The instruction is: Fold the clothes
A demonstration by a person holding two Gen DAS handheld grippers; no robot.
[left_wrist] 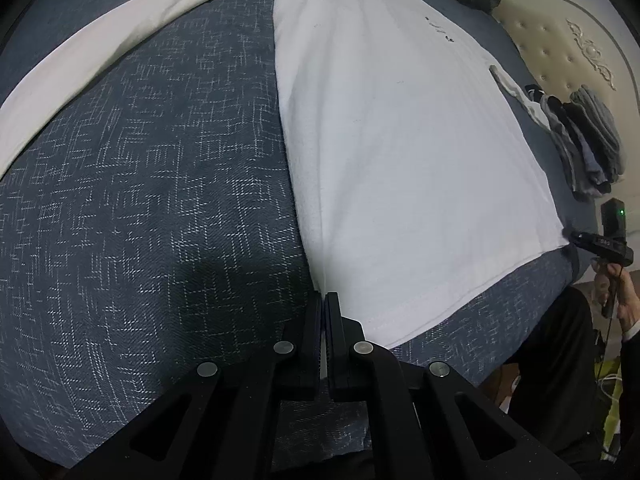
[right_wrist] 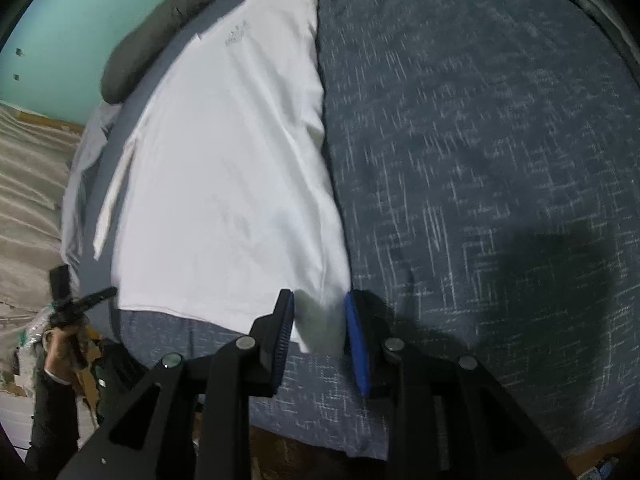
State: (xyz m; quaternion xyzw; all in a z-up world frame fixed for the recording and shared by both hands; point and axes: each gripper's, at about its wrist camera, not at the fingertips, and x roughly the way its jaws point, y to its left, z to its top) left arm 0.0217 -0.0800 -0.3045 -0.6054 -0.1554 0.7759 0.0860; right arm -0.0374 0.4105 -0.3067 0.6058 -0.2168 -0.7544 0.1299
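A white cotton long-sleeved shirt (left_wrist: pixel 400 152) lies spread flat on a bed covered with a dark blue bedspread woven with pale broken lines (left_wrist: pixel 152 200), its body already narrowed to a long panel whose bottom hem faces the near edge of the bed. In the left wrist view a cream-white sleeve (left_wrist: pixel 92 56) stretches away from the shoulder across the bedspread toward the far left, and small dark lettering sits near the chest. The left tongs (left_wrist: pixel 323 300) are pressed together, their black fingers meeting at the corner where the shirt's folded side edge and hem come together; whether cloth is caught between them cannot be told. Well to the right, by a padded beige headboard with carved trim (left_wrist: pixel 568 48), a small pile of grey and black folded garments (left_wrist: pixel 588 140) rests on the bed. The right tongs appear at the far right edge of that view, at the shirt's other hem corner, held by a hand (left_wrist: pixel 624 300) in a dark sleeve. In the right wrist view the right tongs (right_wrist: pixel 320 312) stand parted, blue pads (right_wrist: pixel 356 344) showing, with the shirt's hem corner lying between them and the pads not pressing on it. A dark grey bolster (right_wrist: pixel 160 28) lies along the far side of the bed against a teal wall (right_wrist: pixel 80 12). The picture is somewhat blurred.
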